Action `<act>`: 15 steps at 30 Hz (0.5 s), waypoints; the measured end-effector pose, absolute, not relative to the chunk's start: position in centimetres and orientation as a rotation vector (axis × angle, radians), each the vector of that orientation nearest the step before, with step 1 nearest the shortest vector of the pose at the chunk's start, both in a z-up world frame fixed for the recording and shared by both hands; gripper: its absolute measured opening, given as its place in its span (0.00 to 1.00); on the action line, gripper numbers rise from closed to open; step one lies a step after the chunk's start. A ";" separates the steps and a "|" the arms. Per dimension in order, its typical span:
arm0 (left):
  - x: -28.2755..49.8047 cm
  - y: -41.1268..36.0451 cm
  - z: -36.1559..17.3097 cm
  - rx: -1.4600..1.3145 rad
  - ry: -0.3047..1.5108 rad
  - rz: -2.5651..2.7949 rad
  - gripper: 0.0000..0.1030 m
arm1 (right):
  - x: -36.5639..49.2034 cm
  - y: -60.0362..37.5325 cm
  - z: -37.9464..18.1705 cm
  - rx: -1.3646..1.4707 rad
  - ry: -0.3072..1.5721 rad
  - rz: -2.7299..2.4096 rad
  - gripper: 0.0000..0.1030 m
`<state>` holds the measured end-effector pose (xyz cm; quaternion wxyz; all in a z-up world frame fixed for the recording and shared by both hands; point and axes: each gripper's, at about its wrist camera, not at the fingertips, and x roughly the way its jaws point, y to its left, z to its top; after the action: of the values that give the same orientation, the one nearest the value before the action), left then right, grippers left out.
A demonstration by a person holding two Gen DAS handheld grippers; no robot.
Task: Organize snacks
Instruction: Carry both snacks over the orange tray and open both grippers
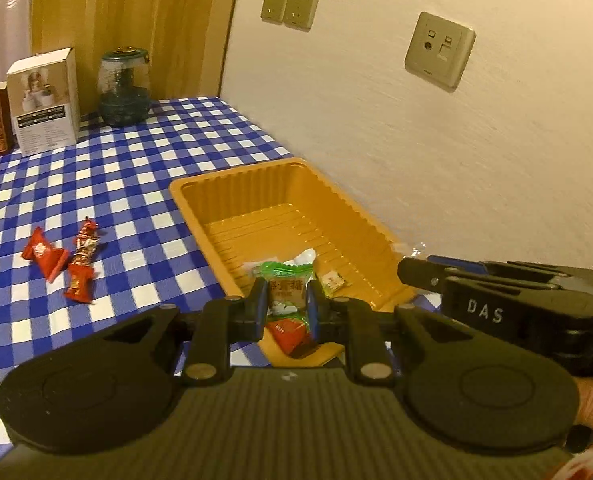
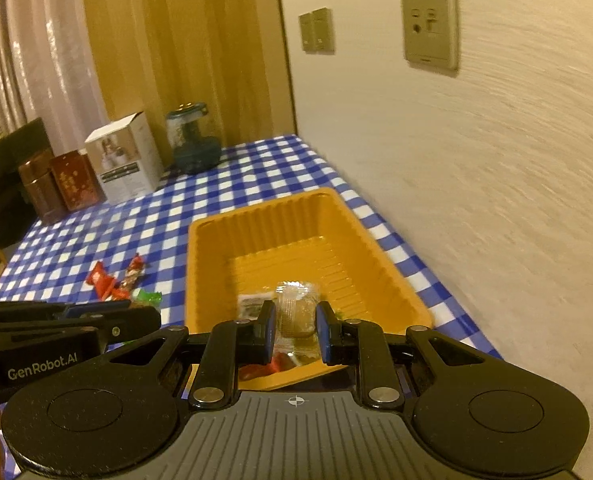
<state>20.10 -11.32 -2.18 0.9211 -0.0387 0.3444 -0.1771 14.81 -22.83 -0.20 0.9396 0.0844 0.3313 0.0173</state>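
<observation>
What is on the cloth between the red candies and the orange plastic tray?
Nothing: in the left wrist view only bare blue-and-white checked tablecloth lies between the two red-wrapped candies and the orange ribbed plastic tray.

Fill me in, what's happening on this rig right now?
A person is sorting snacks into the orange tray. The left gripper is shut on a green-wrapped candy over the tray's near end; the right gripper is shut on a clear-wrapped snack there too. Two red-wrapped candies lie on the checkered tablecloth, not yet collected.
</observation>
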 end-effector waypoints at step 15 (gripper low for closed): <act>23.6 -14.1 -4.4 -0.072 0.745 -0.373 0.17 | 17.7 -25.4 -1.3 0.209 0.687 0.012 0.21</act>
<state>23.62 -14.07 -4.40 0.9138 -0.0349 0.3618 -0.1812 17.68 -25.39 -1.26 0.9363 0.1022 0.3360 0.0059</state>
